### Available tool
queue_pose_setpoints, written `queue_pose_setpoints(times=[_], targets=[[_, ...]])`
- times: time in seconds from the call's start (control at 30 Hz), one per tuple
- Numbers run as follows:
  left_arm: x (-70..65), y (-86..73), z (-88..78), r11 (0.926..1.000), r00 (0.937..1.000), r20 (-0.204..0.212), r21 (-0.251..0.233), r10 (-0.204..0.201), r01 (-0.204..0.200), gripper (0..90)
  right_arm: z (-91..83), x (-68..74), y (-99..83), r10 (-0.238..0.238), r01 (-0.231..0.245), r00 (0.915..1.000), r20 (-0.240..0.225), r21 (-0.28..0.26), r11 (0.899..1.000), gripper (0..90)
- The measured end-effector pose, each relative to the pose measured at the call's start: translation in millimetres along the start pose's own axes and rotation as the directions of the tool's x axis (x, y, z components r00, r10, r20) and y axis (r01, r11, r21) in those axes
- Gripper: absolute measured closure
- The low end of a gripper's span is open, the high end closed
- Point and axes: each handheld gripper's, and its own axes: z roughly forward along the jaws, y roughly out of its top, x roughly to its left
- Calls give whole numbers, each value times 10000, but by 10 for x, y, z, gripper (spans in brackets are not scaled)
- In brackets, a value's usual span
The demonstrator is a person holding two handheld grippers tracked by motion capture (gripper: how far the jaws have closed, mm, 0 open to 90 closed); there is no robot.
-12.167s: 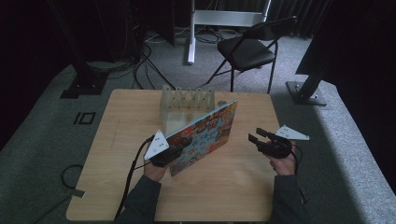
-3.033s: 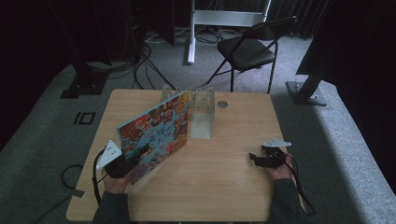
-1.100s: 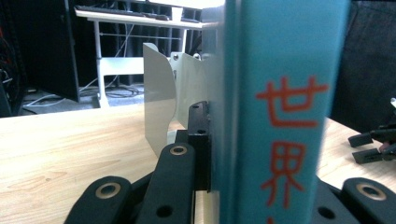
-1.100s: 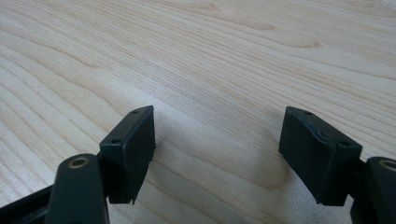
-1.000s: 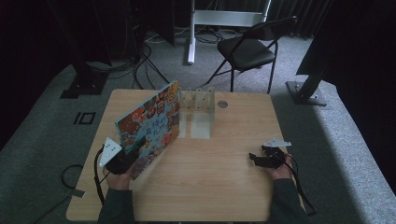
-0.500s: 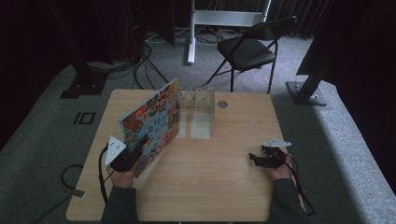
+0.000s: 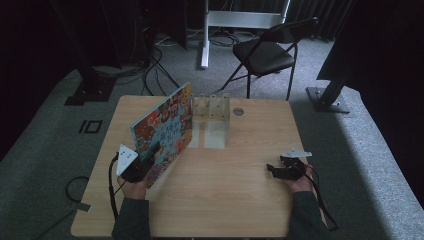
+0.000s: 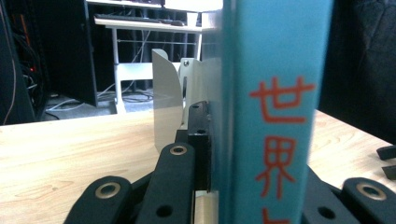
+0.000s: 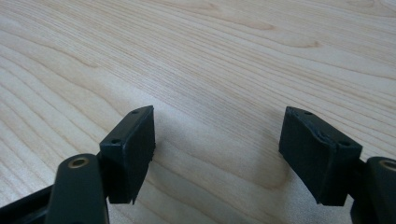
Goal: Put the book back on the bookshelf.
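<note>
I have the book (image 7: 164, 129) clamped in my left gripper (image 7: 136, 167) by its near lower corner. It stands on edge, tilted, over the left part of the table (image 7: 240, 200), its far end just beside the clear rack (image 7: 211, 107) at the far middle. In the left gripper view the teal spine (image 8: 275, 112) sits squarely between the jaws, and one of the rack's dividers (image 8: 166, 98) rises right behind it.

I judge this to be the carrying step: the book is lined up for shelving in the rack but not yet in a slot.

My right gripper (image 7: 280, 169) rests on the table near the right side, jaws apart and holding nothing, bare wood between them.

Next I should straighten the book upright, aim its far edge between two dividers, and slide it in without knocking the light rack; the right gripper could steady it.
</note>
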Motion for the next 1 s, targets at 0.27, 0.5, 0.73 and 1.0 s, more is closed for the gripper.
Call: queue_pose_setpoints(times=[0.27, 0.5, 0.73, 1.0], targets=[[-19, 2, 25, 9999, 9997, -219, -116, -60, 58, 809, 0, 0, 0, -1, 1, 10000, -1, -2, 10000, 268], [-29, 3, 48, 9998, 9990, -435, -170, -100, 93, 809, 0, 0, 0, -1, 1, 10000, -3, -2, 10000, 268], [-24, 5, 66, 9995, 9978, -637, -255, -183, 167, 808, 0, 0, 0, 0, 0, 10000, -2, -1, 10000, 268], [-31, -1, 97, 9995, 9966, -785, -250, -231, 212, 808, 0, 0, 0, 3, -3, 10000, -1, 1, 10000, 268]])
